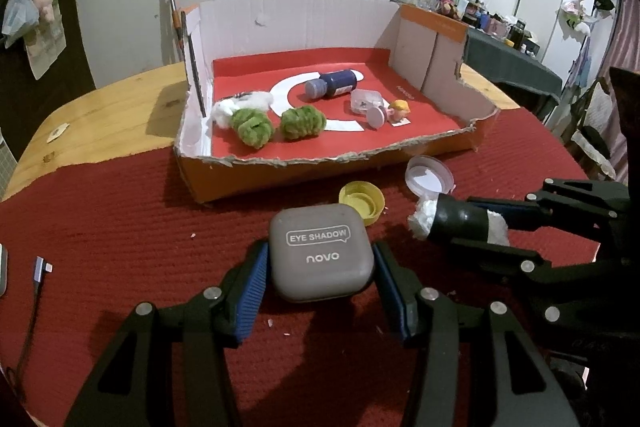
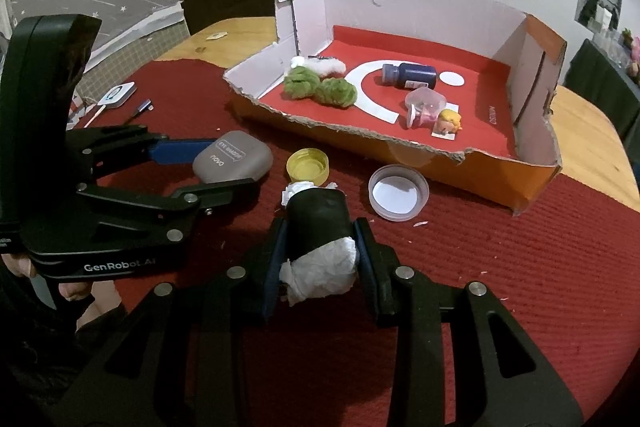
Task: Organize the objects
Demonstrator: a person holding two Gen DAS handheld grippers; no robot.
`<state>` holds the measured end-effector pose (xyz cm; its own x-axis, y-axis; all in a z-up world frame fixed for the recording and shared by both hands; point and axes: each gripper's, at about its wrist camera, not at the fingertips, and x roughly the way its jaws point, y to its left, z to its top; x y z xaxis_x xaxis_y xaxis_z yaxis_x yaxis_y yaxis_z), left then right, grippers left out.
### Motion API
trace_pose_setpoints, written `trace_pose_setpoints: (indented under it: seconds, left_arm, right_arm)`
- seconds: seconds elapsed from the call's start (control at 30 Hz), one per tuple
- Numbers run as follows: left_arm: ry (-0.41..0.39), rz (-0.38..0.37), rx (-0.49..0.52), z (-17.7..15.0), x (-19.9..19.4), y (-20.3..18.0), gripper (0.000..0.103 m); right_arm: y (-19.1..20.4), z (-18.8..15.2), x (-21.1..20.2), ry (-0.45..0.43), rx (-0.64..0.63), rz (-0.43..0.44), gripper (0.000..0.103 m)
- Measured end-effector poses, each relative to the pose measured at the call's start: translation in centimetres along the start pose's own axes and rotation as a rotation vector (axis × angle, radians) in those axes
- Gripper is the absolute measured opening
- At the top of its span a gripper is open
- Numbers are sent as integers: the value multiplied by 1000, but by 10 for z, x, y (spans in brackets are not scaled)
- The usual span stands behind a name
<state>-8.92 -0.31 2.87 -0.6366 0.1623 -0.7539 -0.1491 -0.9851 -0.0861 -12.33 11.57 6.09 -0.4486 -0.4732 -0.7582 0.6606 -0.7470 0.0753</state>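
Left wrist view: left gripper (image 1: 318, 273) clenched on a grey eye-shadow case (image 1: 322, 253), held flat by its sides, likely for a level carry. Right gripper (image 2: 318, 247) clamped across a black tube (image 2: 318, 217) stuffed with white tissue, gripped mid-body, probably so the stuffing stays in. Yellow cap (image 2: 308, 165) and clear lid (image 2: 398, 193) lie loose on the red mat (image 2: 520, 287), just before the torn front edge of the cardboard tray (image 2: 500, 183). Inside: green pompoms (image 1: 254, 123), blue bottle (image 1: 334, 83), small figurine (image 1: 400, 111). Beyond: wooden tabletop (image 1: 108, 119), white wall, cluttered shelf.
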Motion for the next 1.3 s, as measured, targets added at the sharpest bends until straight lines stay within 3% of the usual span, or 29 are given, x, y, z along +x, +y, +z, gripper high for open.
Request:
trace_pose_setpoints:
  seconds: [0.63,1.07,1.3]
  left_arm:
    - [-43,-45,7,14,-17,-6,54]
    - [-69,-37,16,40,-15,-3,54]
    - [-67,-32,32,59,-8,-2,54]
  right_arm:
    - [-3,15,-20,-58,-8,33,32]
    - [-19,42,-26,-91,-16,18,32]
    - [-35,57,-13,-67,7,27,32]
